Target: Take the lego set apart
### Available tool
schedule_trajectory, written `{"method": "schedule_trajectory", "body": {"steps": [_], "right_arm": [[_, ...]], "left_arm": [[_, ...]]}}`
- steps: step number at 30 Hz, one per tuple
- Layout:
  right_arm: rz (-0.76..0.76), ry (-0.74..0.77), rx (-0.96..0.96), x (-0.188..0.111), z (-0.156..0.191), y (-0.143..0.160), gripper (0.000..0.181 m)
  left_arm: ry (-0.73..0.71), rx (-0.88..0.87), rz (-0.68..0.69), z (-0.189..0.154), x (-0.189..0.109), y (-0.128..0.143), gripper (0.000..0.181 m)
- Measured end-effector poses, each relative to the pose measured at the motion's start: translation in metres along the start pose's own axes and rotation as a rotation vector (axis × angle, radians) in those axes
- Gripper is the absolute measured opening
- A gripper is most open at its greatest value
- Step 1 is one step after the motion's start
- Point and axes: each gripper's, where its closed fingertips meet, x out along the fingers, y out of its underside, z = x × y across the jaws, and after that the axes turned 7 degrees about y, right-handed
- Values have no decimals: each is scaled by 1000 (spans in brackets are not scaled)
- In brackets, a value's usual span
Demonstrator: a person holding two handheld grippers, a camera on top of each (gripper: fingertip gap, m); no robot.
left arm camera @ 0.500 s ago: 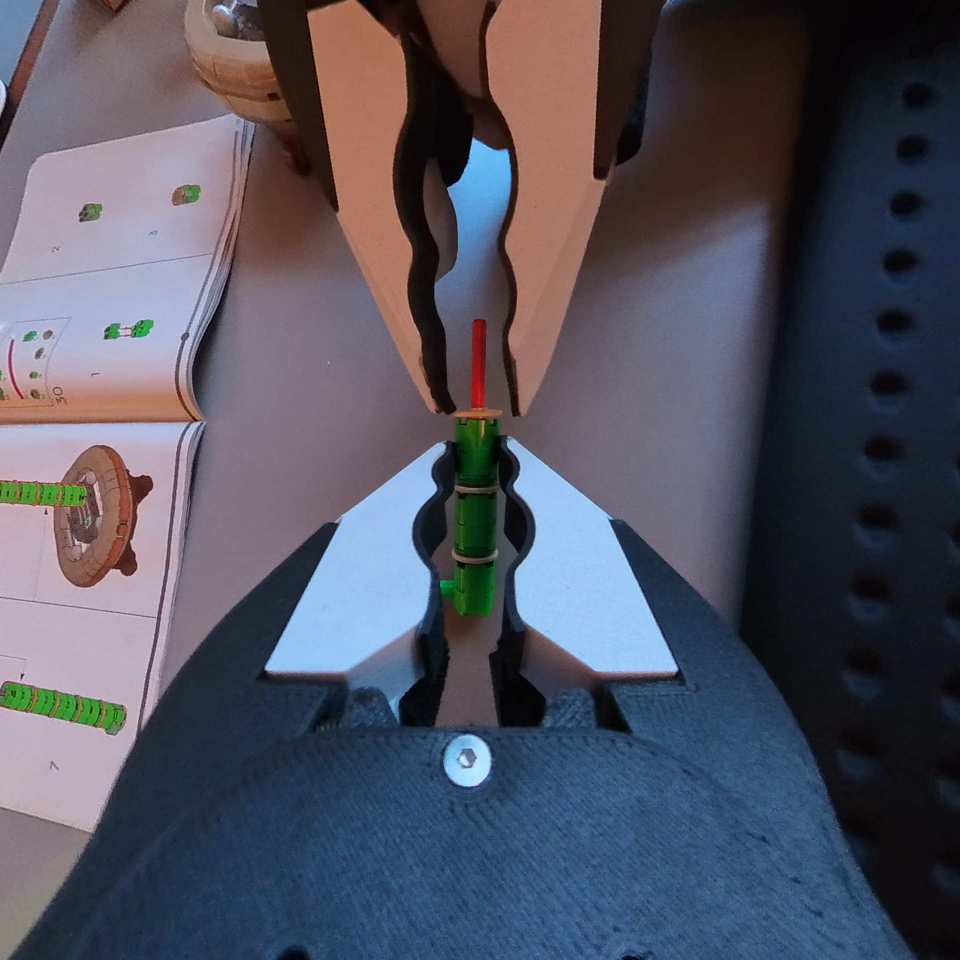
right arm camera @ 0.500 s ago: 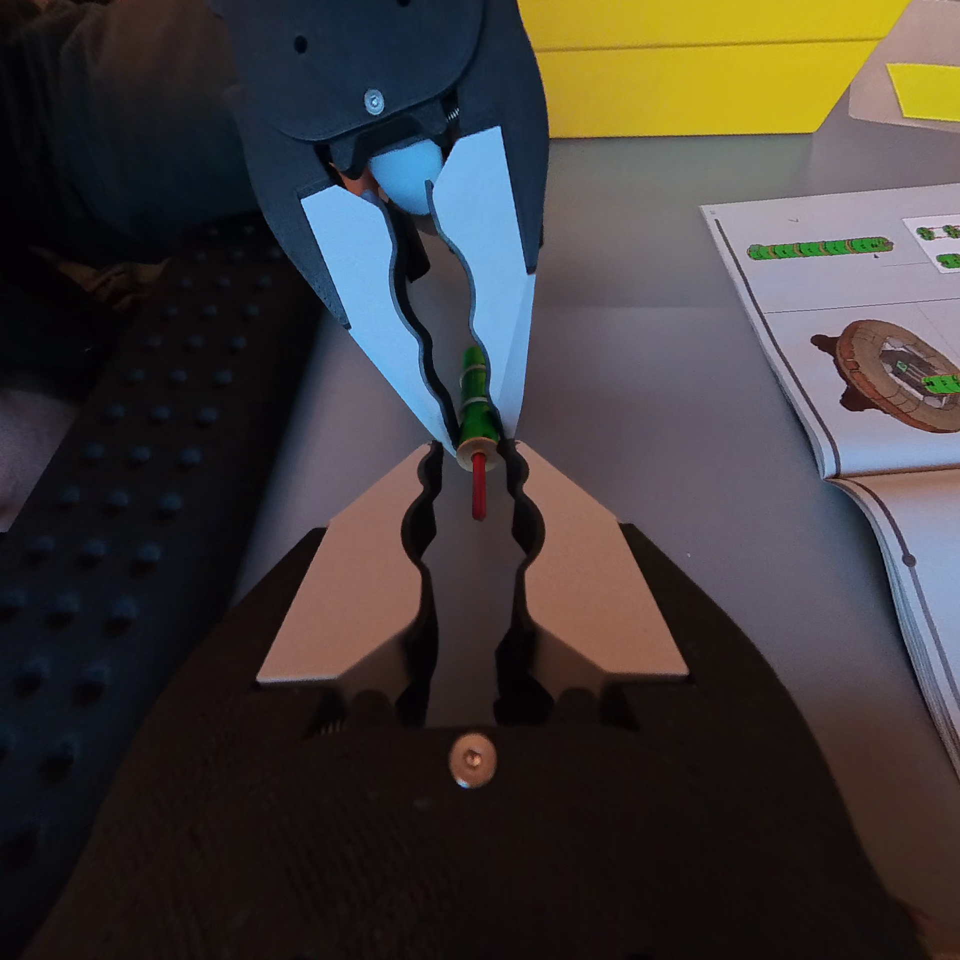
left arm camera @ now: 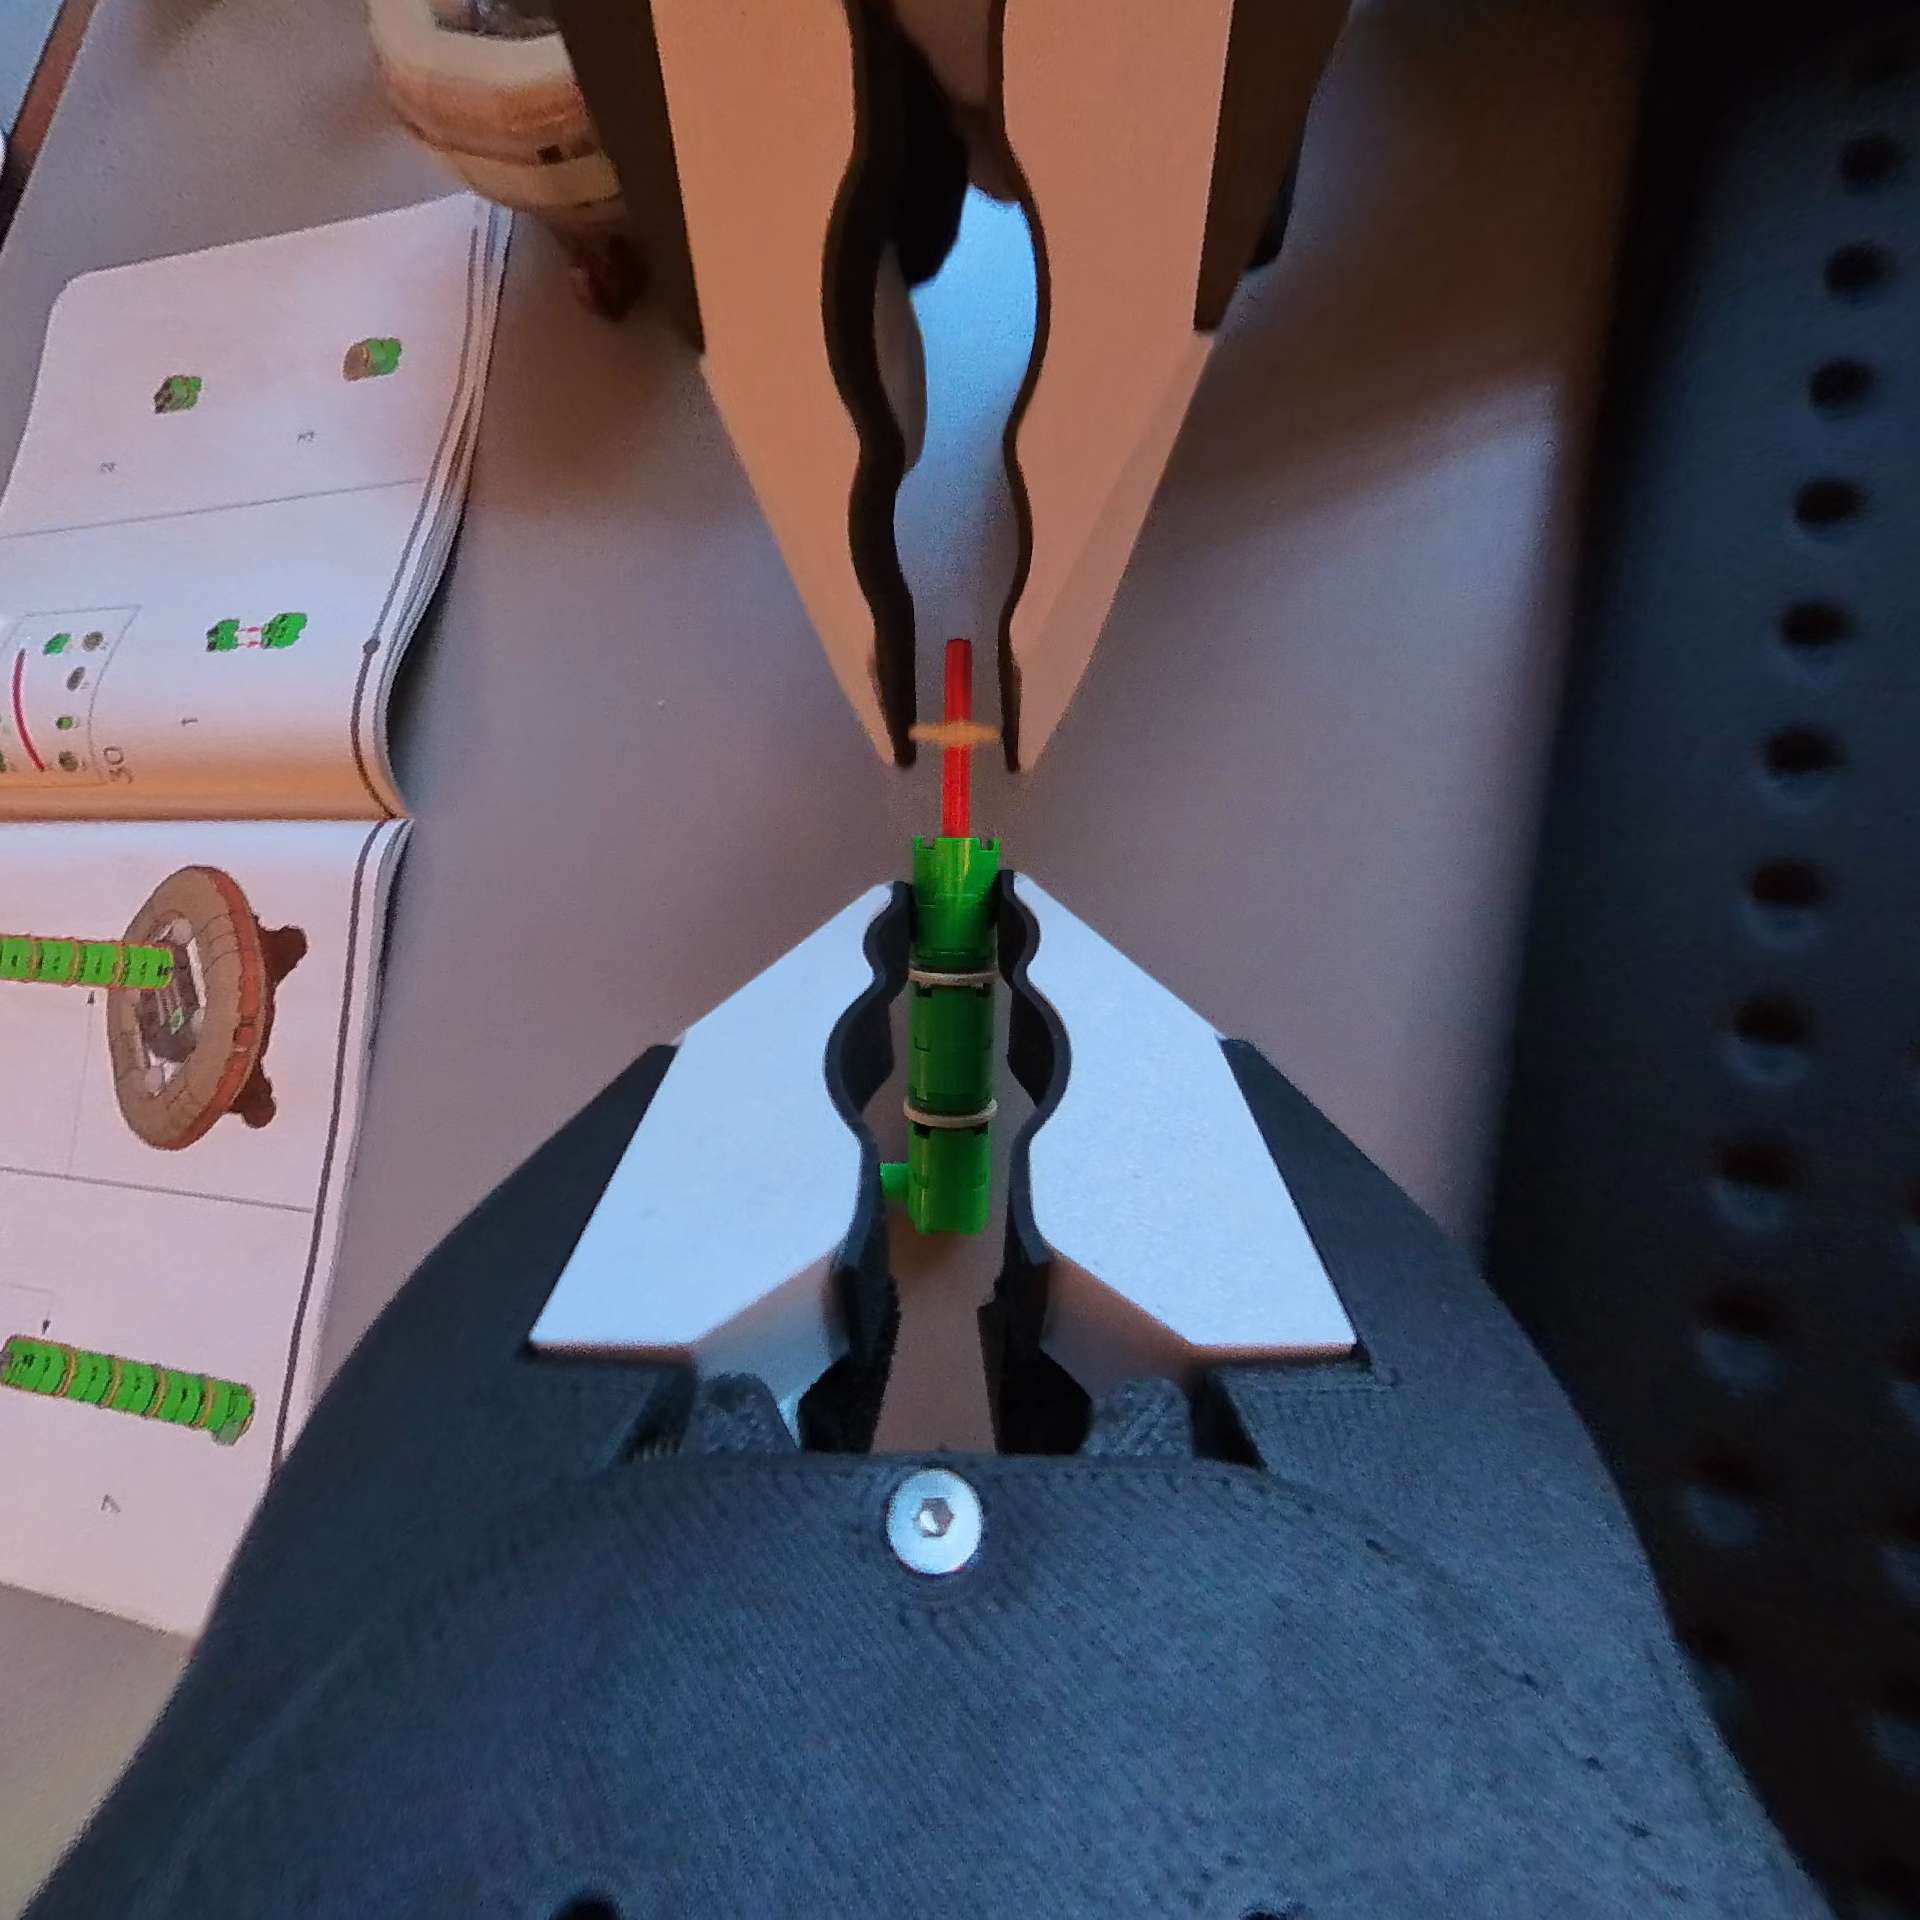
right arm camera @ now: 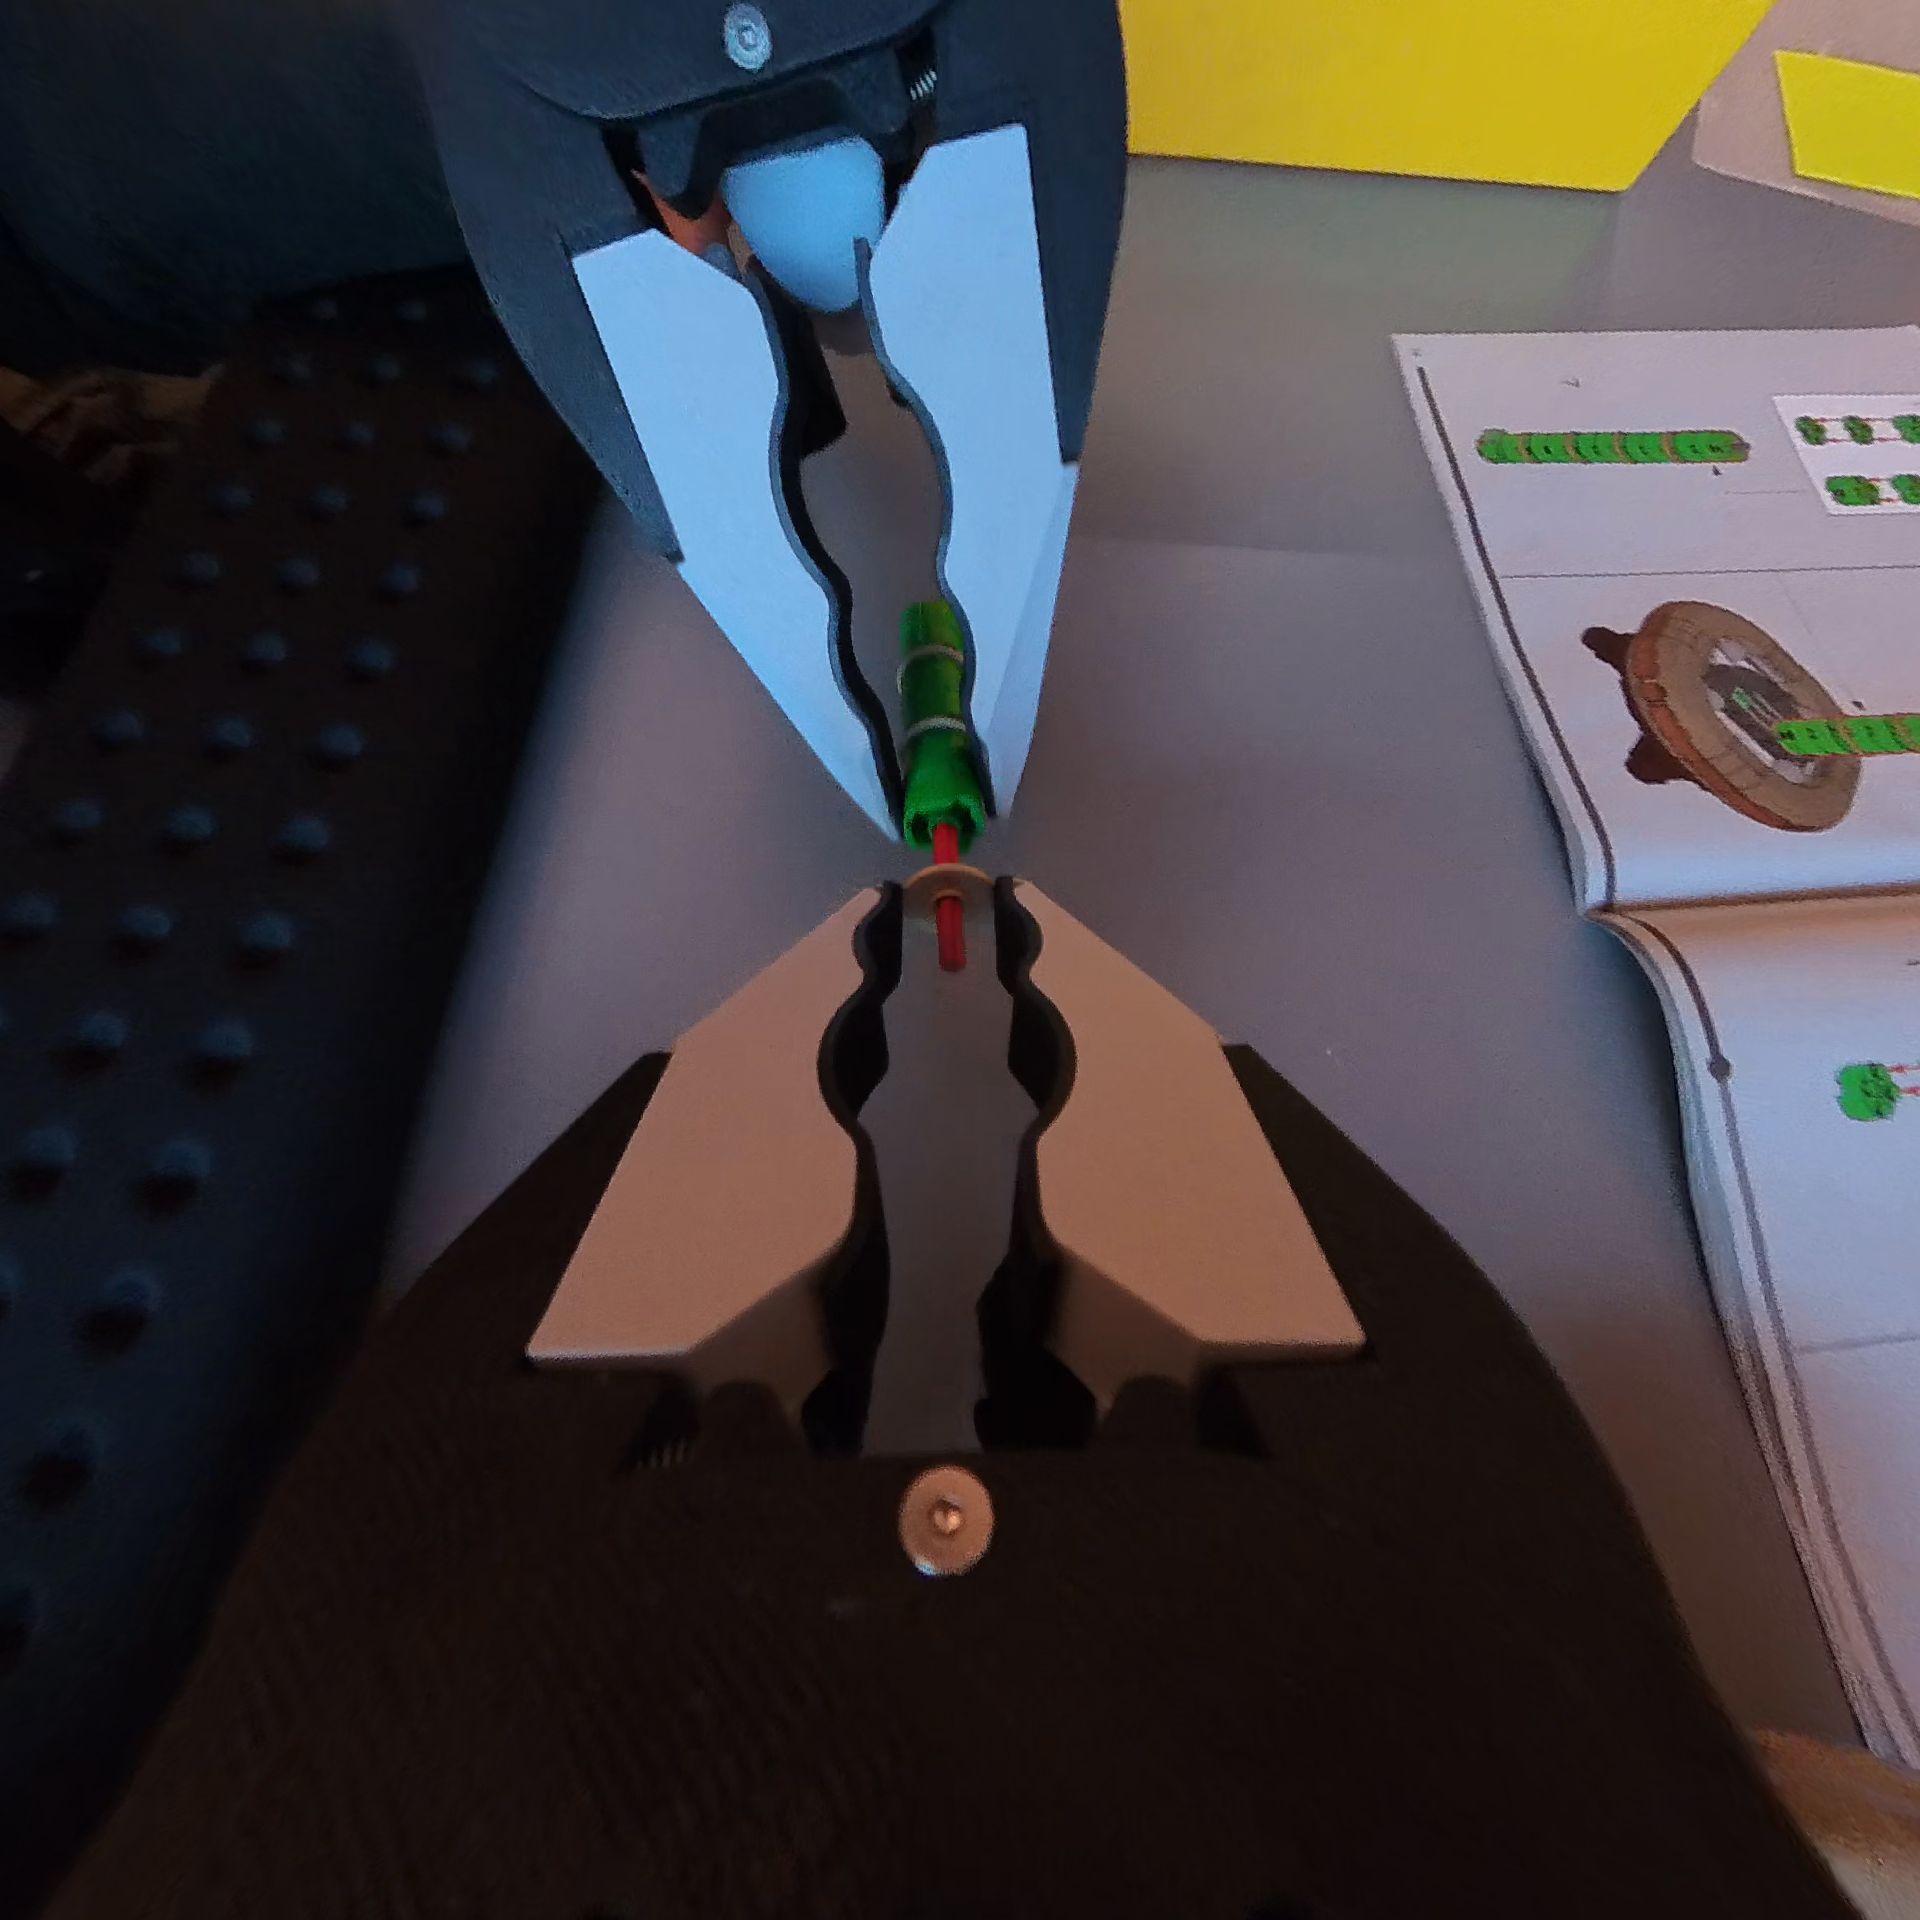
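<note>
Left wrist view: left gripper point(left arm camera: 954, 904) clamped on the green stack point(left arm camera: 951, 1029), fingers pinching its upper segment near the tips; the rest of the stack lies back between the wavy pads, held off the table. Green round pieces with thin tan rings between them, a small green stub on one side at the rear end, notched rim at the front end.

A red axle point(left arm camera: 957, 738) runs out of the front end toward the right gripper point(left arm camera: 956, 764). Tan disc point(left arm camera: 955, 731) sits on the axle, apart from the stack, level with the right fingertips. Right fingers closed on the disc's edges, as best I can judge; the disc is motion-blurred here. In the right wrist view the disc point(right arm camera: 940, 885) lies between those tips point(right arm camera: 943, 889) with the axle end point(right arm camera: 948, 935) poking past toward the camera.

Risks, as judgement: disc is thin and gripped only at the very tips, so it could pop free and drop to the grey table point(left arm camera: 644, 665) once it clears the axle. Off-axis pull could bind the disc or drag the axle out of the stack. Left grip is on one segment only; a sideways load could tilt the stack.

Beyond: open booklet point(left arm camera: 208, 727) left of the grippers; studded dark mat point(left arm camera: 1766, 831) on the other side.
</note>
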Motion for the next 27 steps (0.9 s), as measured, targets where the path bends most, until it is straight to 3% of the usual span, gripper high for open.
{"method": "schedule_trajectory", "body": {"steps": [7, 11, 14, 17, 19, 23, 27], "right_arm": [[32, 34, 40, -33, -19, 17, 16], [-221, -58, 73, -57, -8, -23, 17], [-525, -236, 95, -86, 15, -71, 17], [-803, -453, 276, -122, 19, -106, 16], [-768, -556, 429, -121, 15, -106, 16], [-735, -673, 531, -115, 20, -107, 16], [-647, -724, 513, -101, 36, -104, 16]], "left_arm": [[-51, -8, 119, 11, 1, 26, 14], [1, -69, 93, 6, 2, 24, 15], [50, -114, -35, -1, 0, -1, 37], [24, -88, -270, 1, -20, -43, 44], [-77, 34, -422, 3, -42, -70, 40], [-389, 317, -663, -14, -86, -116, 23], [-425, 398, -651, -27, -81, -124, 28]]}}
